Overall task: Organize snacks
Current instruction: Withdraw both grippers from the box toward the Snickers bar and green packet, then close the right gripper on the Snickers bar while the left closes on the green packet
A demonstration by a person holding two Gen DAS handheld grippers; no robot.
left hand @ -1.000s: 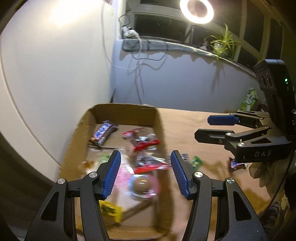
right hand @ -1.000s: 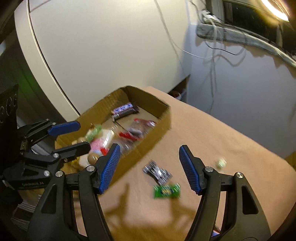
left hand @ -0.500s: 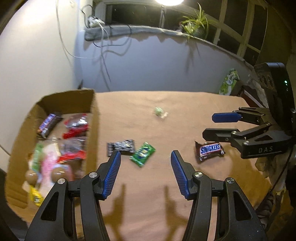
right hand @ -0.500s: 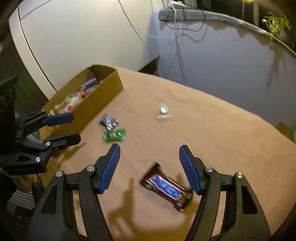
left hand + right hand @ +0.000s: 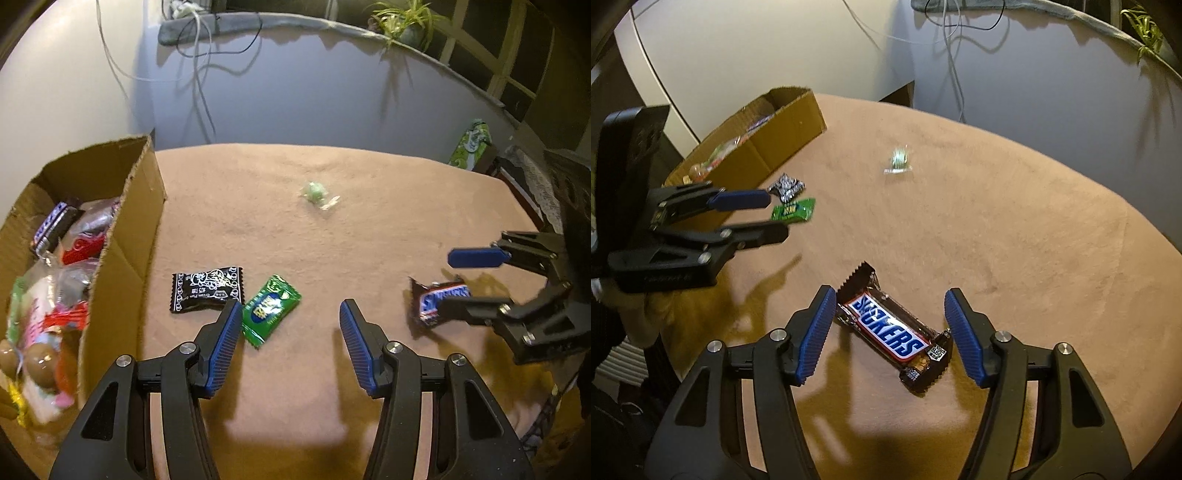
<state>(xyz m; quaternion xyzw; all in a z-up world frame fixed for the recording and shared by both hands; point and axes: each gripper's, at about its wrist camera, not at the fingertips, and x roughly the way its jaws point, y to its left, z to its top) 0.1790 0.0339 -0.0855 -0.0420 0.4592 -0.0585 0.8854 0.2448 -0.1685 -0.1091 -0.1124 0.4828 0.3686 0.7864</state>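
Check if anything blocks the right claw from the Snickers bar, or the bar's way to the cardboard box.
Nothing visible does. The right claw is open around the Snickers bar. Toward the cardboard box only the left claw hovers, above the green packet and black packet.

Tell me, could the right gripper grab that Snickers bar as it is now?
Probably yes. The right gripper is open, and the Snickers bar lies flat on the brown tabletop between its fingers, with nothing on or beside it. It lies at an angle, so a slight turn might help.

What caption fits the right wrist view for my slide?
Open right gripper straddling a Snickers bar lying on the tan tabletop.
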